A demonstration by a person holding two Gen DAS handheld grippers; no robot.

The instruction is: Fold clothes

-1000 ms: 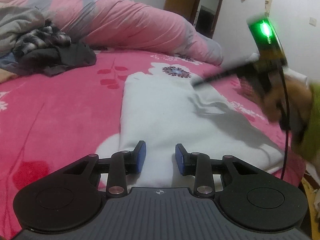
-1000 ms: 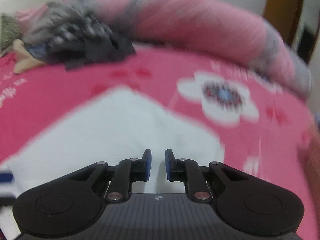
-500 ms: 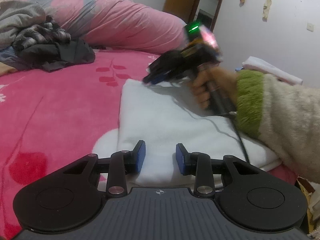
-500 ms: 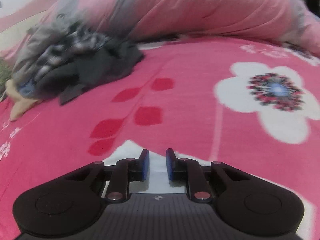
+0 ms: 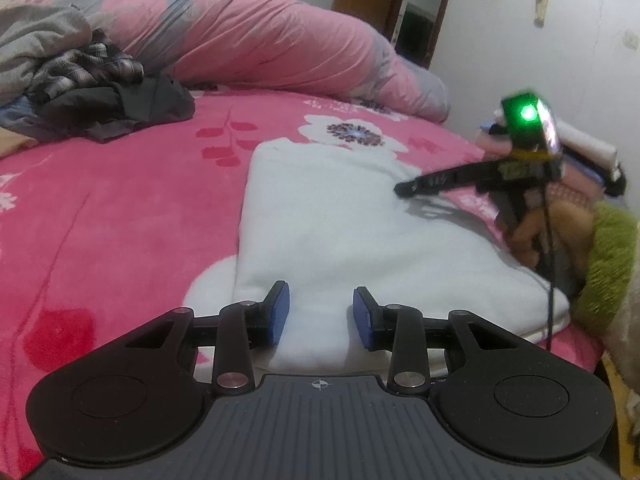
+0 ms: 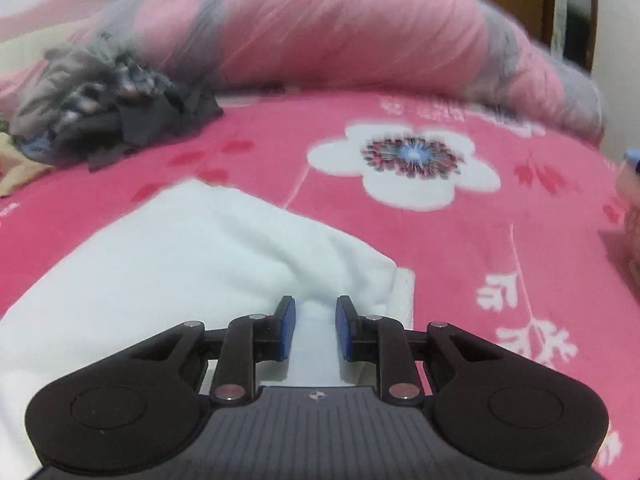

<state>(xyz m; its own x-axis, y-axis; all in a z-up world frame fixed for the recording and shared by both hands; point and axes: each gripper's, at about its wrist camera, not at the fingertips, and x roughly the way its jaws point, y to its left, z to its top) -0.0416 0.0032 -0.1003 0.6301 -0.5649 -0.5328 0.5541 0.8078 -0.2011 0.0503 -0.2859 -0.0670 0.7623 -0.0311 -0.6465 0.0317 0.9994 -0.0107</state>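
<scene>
We hold our left gripper [image 5: 319,316] at the near end of the white garment [image 5: 340,216] lying lengthwise away across the bed [image 5: 120,208], jaws opening, while our right gripper [image 6: 316,326] opens astride its right edge, gripping nothing.

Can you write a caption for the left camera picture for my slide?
Left claw hovers open over a folded white garment on a pink flowered bedspread, while the right claw opens at its far edge.
</scene>
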